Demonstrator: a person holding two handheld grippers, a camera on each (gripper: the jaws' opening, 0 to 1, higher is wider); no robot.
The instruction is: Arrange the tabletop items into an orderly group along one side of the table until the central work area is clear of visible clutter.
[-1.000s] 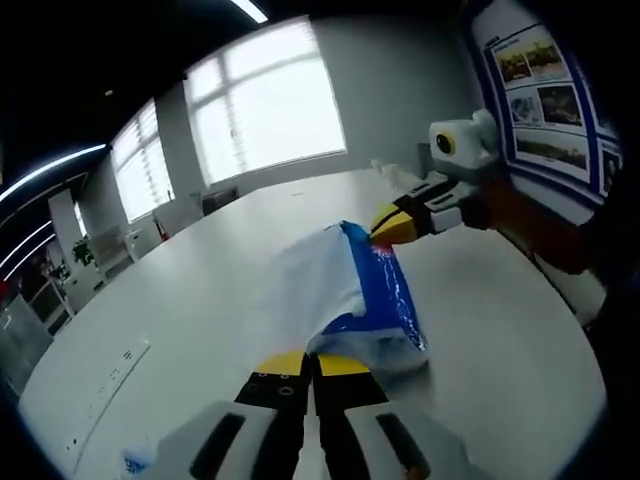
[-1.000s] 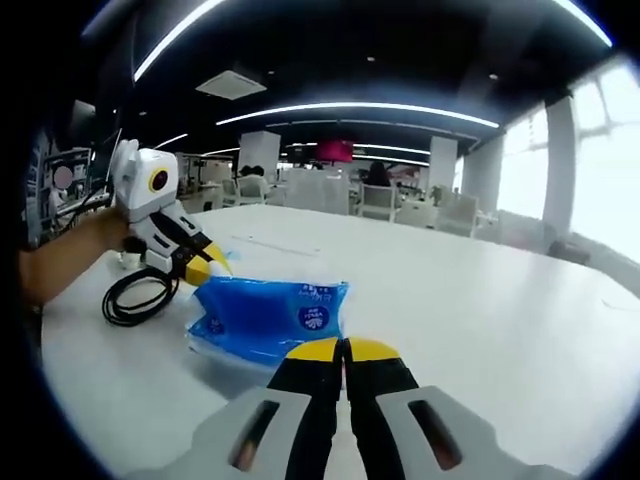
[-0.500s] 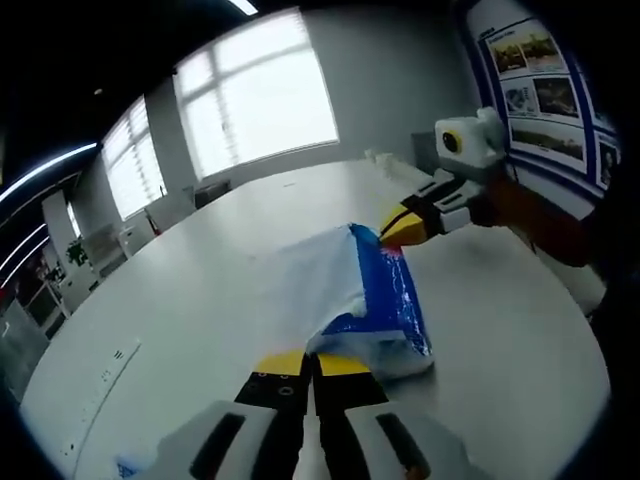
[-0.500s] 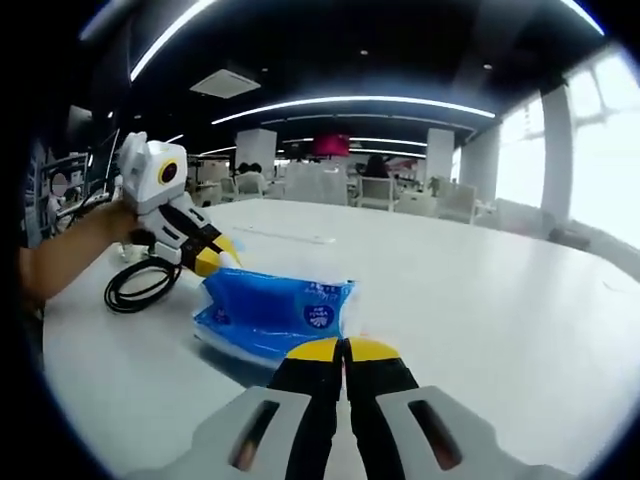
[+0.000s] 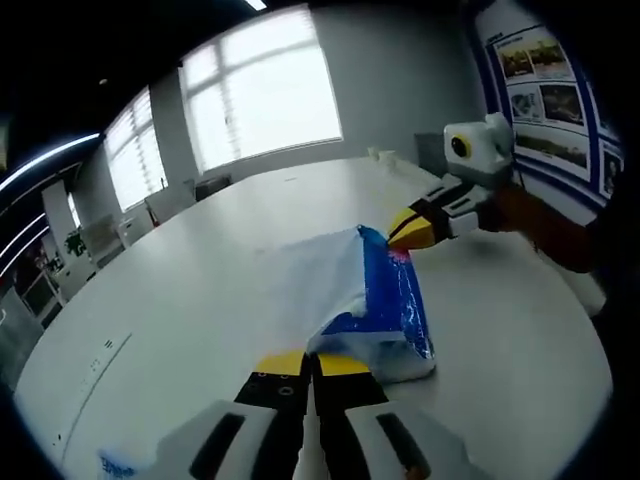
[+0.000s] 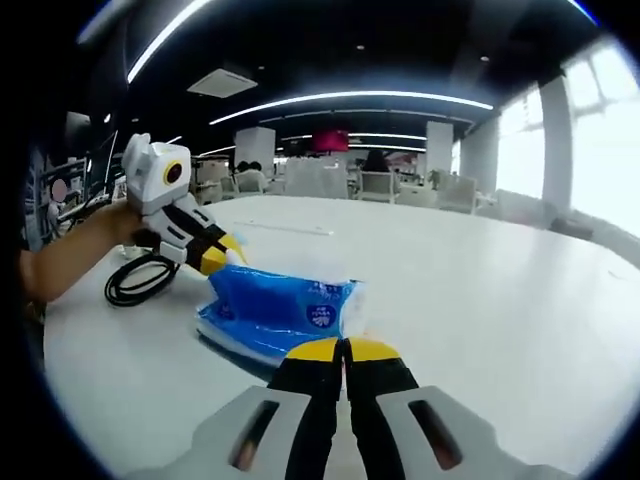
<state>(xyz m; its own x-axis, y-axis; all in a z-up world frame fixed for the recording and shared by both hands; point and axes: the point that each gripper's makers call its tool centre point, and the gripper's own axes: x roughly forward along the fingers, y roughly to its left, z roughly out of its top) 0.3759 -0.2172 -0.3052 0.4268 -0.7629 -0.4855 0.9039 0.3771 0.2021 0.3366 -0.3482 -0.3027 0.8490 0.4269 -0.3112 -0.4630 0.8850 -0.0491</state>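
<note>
A blue and white tissue pack (image 5: 385, 310) hangs just above the white table (image 5: 170, 300), held at both ends. My left gripper (image 5: 312, 362) is shut on its near end in the left gripper view. At the pack's far corner, the yellow tips of my right gripper (image 5: 408, 232) pinch it. In the right gripper view the same pack (image 6: 270, 310) casts a shadow on the table (image 6: 480, 290). There my right gripper (image 6: 343, 350) is shut on the near edge, and my left gripper (image 6: 228, 258) grips the far end.
A coiled black cable (image 6: 135, 285) lies on the table left of the pack, by the person's arm (image 6: 60, 260). A small blue item (image 5: 115, 463) sits near the table edge. A poster wall (image 5: 545, 90) stands close on one side; chairs (image 6: 380, 195) are beyond the far edge.
Both grippers have kept their hold on the pack. It has risen slightly off the table and shifted a little, with its shadow now clearer underneath.
</note>
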